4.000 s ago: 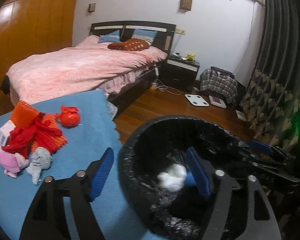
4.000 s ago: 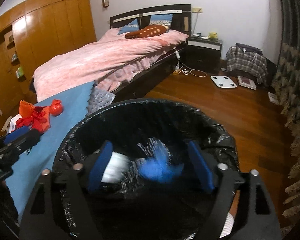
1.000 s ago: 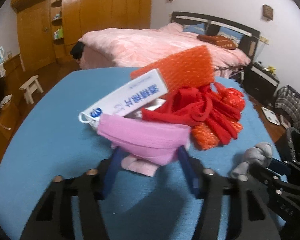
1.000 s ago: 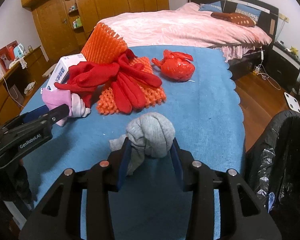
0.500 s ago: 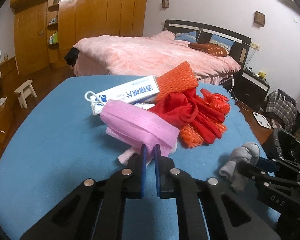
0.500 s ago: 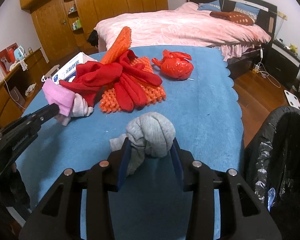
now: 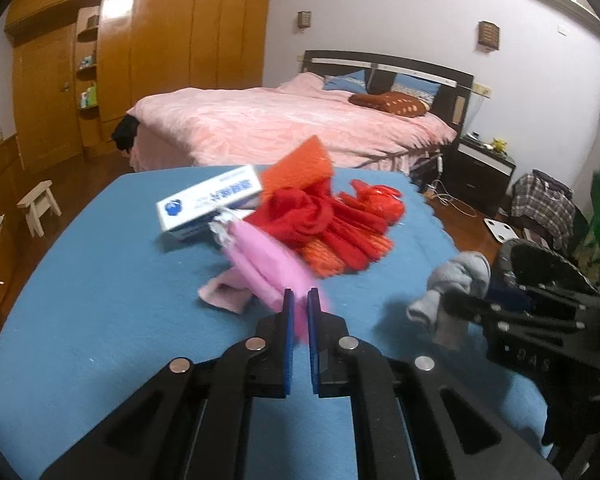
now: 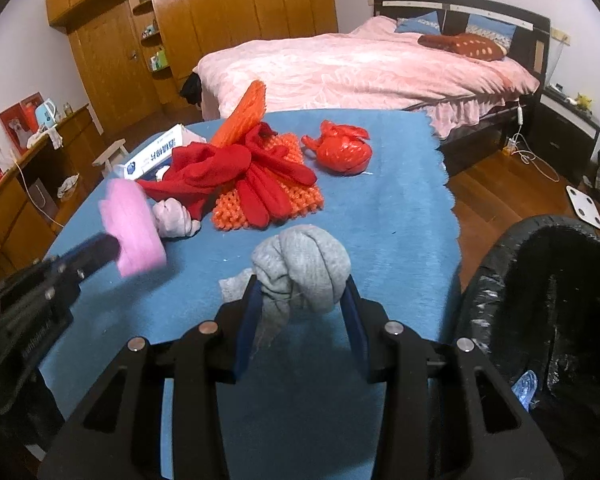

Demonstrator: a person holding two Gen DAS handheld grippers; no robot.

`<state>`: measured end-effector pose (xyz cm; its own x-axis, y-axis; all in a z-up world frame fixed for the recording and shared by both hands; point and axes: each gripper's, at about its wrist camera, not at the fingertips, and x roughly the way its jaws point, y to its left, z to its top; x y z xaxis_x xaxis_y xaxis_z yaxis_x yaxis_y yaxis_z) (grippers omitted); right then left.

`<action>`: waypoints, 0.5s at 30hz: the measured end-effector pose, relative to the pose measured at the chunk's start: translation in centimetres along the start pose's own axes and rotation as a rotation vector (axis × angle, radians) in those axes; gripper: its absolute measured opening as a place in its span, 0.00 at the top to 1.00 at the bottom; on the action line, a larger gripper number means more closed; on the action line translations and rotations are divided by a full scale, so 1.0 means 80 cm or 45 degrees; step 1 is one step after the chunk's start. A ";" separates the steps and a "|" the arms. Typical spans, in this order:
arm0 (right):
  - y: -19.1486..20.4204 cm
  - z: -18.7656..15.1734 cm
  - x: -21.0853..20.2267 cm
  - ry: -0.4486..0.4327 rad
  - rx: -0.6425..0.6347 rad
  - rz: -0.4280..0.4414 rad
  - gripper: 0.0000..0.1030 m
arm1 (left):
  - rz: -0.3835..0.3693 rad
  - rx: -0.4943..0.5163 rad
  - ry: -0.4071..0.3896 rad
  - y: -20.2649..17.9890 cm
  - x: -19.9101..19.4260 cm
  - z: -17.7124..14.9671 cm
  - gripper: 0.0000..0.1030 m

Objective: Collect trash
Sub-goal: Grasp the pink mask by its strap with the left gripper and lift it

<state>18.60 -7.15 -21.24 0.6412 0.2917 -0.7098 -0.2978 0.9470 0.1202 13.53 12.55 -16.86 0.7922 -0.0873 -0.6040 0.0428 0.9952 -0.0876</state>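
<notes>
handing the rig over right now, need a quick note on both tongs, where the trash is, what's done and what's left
Left tongs: shut on the pink mask, lifted off the blue table.
Right tongs: shut on the grey sock ball, held above the table near the bin.
Black-lined bin: off the table's right edge, some scraps already inside.
Left to do: drop both held items in. On the table: red gloves, orange mesh, red bag, white box, pale sock.
</notes>
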 end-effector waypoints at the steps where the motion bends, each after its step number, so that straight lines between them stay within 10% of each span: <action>1: -0.003 0.000 -0.003 -0.002 0.002 -0.001 0.62 | -0.006 0.002 0.005 -0.003 0.000 -0.002 0.96; 9: -0.014 -0.007 -0.009 0.014 0.027 -0.013 0.62 | 0.030 -0.019 0.085 -0.011 0.014 -0.016 0.95; 15: -0.008 -0.010 -0.002 0.027 0.011 0.003 0.62 | 0.127 -0.048 0.038 0.003 0.004 -0.015 0.56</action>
<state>18.15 -7.88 -21.75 0.6257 0.2909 -0.7238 -0.2930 0.9476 0.1275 13.07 12.69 -18.05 0.7731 0.0106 -0.6343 -0.0588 0.9968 -0.0550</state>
